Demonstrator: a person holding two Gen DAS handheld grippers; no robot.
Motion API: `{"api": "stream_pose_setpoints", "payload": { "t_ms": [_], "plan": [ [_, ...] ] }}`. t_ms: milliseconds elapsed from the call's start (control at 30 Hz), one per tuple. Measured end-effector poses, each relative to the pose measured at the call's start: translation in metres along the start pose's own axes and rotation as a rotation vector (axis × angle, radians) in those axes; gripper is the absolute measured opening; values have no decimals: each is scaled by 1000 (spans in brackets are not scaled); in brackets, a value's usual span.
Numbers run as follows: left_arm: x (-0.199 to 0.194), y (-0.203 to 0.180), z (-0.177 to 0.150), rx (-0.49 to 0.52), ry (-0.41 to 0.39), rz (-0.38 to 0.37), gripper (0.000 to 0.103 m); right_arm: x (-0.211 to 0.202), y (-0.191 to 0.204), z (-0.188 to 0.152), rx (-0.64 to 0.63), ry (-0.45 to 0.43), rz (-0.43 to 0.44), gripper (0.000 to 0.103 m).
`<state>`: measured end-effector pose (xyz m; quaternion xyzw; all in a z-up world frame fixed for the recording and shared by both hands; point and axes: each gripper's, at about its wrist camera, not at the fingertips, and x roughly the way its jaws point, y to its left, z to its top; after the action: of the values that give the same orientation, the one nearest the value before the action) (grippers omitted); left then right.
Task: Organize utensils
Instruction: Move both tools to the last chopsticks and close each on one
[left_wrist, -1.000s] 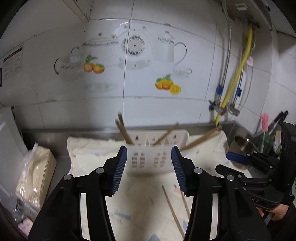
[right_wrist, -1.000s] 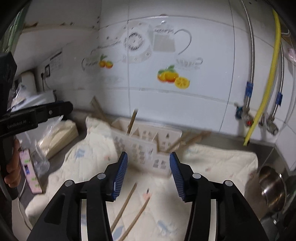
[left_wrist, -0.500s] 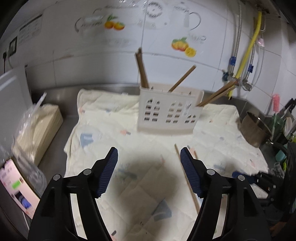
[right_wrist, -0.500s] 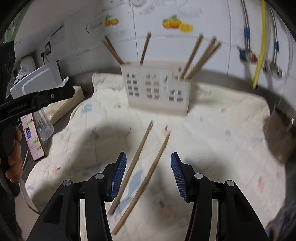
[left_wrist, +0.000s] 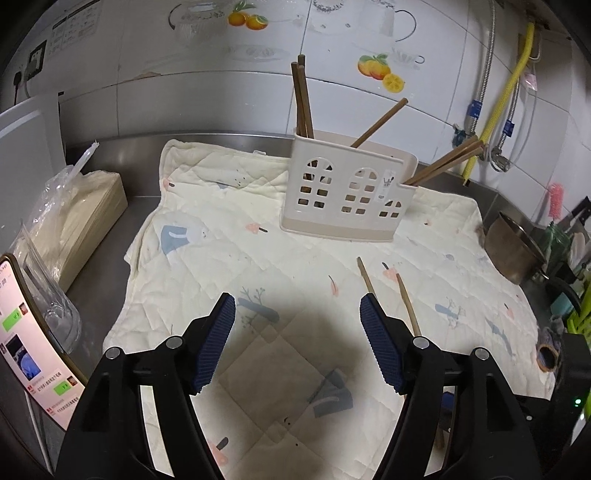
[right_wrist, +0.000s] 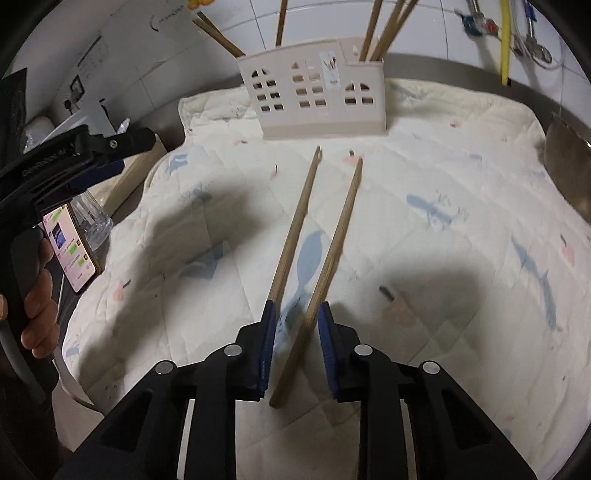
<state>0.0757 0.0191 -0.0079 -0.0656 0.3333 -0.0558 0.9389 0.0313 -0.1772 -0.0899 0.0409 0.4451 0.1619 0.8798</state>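
Closing on loose chopstick pair (right_wrist: 314, 236) — right gripper (right_wrist: 295, 332) jaws narrowed around thick ends, whether firmly clamped cannot tell. Pair on quilted cloth (right_wrist: 461, 184), tips toward utensil caddy (right_wrist: 314, 96) ahead. Left gripper (left_wrist: 297, 347) wide open, empty. Next — lift, drop into compartment.

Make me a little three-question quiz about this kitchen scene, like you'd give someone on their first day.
1. True or false: the left gripper is holding a chopstick.
2. How many loose chopsticks lie on the quilted cloth in front of the utensil holder?
A) none B) two C) five
3. Fill in: the pads of the right gripper sit on either side of the chopsticks' ____ ends, the ones farthest from the holder.

Key:
1. False; it is wide open and empty.
2. B.
3. Near; the pads have narrowed around both sticks, though whether they grip yet cannot be told.
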Motion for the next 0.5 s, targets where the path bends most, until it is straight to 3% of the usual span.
{"api": "stream_pose_setpoints", "payload": {
  "t_ms": [267,500],
  "plan": [
    [1,2,-11,-6,13,-38,70,6,3,-3,10,10,-78,12],
    [4,-3,-20,-6,36,-54,70,4,5,-4,4,-1,-98,10]
  ]
}}
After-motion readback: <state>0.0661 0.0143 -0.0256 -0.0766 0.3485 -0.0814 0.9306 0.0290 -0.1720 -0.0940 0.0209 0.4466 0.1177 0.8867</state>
